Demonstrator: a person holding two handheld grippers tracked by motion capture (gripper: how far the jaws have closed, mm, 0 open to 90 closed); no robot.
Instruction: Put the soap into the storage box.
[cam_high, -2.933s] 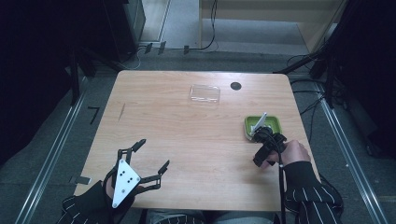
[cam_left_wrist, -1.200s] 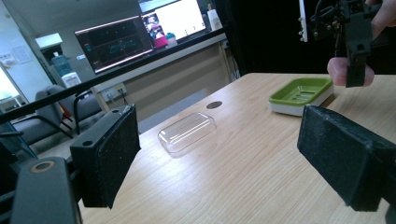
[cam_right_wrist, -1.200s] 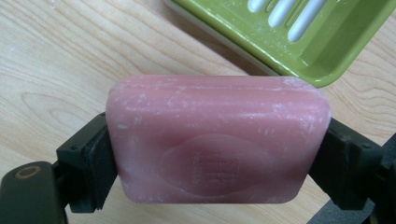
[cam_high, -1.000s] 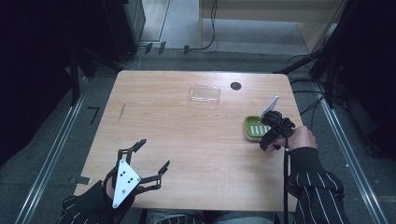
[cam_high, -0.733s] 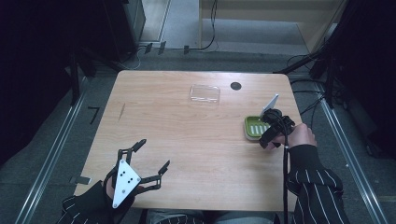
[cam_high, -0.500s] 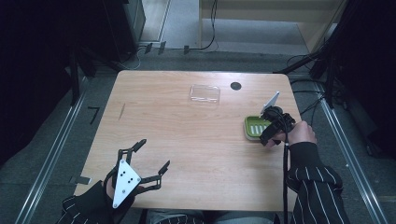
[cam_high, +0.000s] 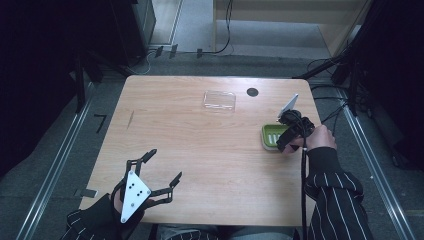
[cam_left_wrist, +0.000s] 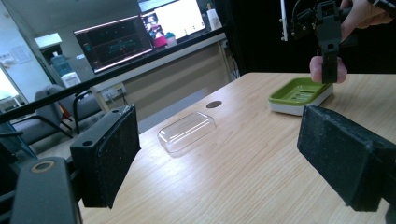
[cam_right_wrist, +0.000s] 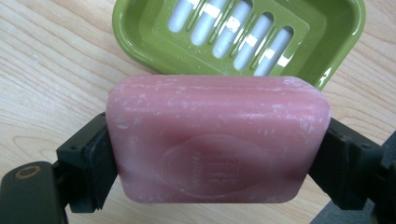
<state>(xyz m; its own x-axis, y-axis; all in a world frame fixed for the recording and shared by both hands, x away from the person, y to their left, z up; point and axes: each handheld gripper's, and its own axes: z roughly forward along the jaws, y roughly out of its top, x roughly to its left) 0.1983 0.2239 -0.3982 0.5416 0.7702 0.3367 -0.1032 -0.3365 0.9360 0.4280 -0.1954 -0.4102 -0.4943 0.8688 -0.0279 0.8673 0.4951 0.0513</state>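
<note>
Now right gripper (cam_high: 284, 142) fingers clamp pink soap (cam_right_wrist: 217, 140) over green dish (cam_right_wrist: 243, 35) nr table's right edge, left gripper (cam_high: 162, 167) fingers open; slick bar could slip & miss.

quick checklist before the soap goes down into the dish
1. Grip: right hand-held gripper clamps the pink soap at both ends. Ok.
2. Dish free: the green dish holds nothing. Ok.
3. Alignment: soap sits at the dish's near rim, not over its middle. Not ok.
4. Dish flat on the table. Ok.
5. Clear lid lies apart from the dish. Ok.
6. Left hand-held gripper open, far from the dish. Ok.
</note>
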